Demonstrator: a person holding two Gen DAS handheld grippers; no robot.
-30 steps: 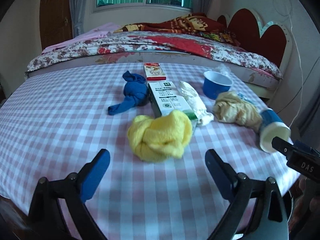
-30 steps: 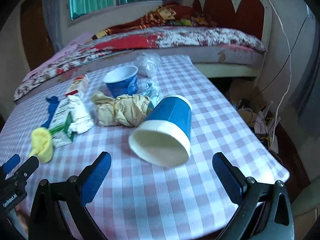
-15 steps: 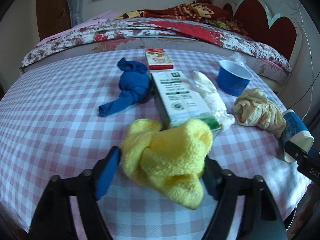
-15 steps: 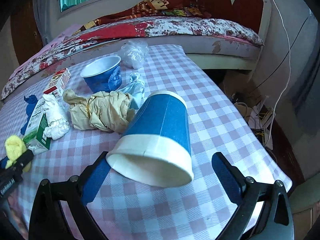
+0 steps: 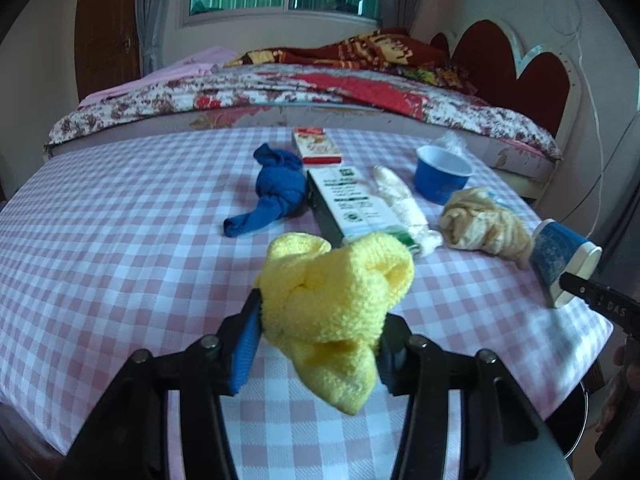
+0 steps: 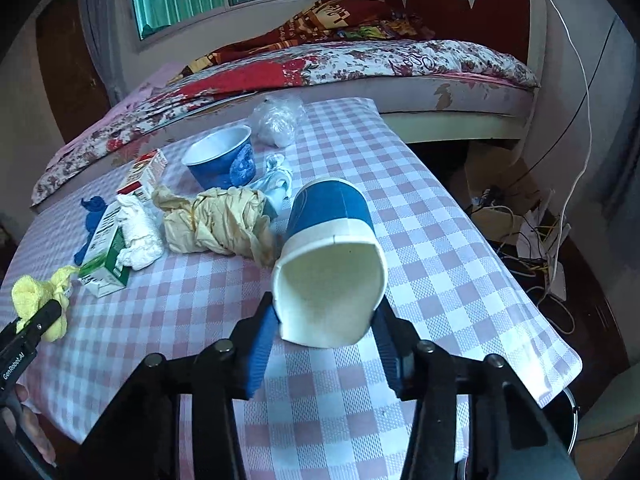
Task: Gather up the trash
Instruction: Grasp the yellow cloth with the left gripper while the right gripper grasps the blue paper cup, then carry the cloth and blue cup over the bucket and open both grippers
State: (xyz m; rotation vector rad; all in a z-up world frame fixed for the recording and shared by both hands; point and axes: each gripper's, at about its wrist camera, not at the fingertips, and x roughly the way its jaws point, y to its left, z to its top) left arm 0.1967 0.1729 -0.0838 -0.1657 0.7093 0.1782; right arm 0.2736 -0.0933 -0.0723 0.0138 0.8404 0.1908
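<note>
Both cameras sit just behind their tools, low over the near edge of the checked surface [image 5: 100, 220], tilted down and facing the far bed [image 6: 400, 60]. The left view looks from the near left, close on a yellow cloth [image 5: 336, 304]; the right from the near right, close on a blue paper cup [image 6: 332, 264]. Both share the middle clutter.

The left gripper [image 5: 318, 334] jaws are closing on the yellow knitted cloth [image 5: 336, 300] above the checkered table [image 5: 120, 240].
</note>
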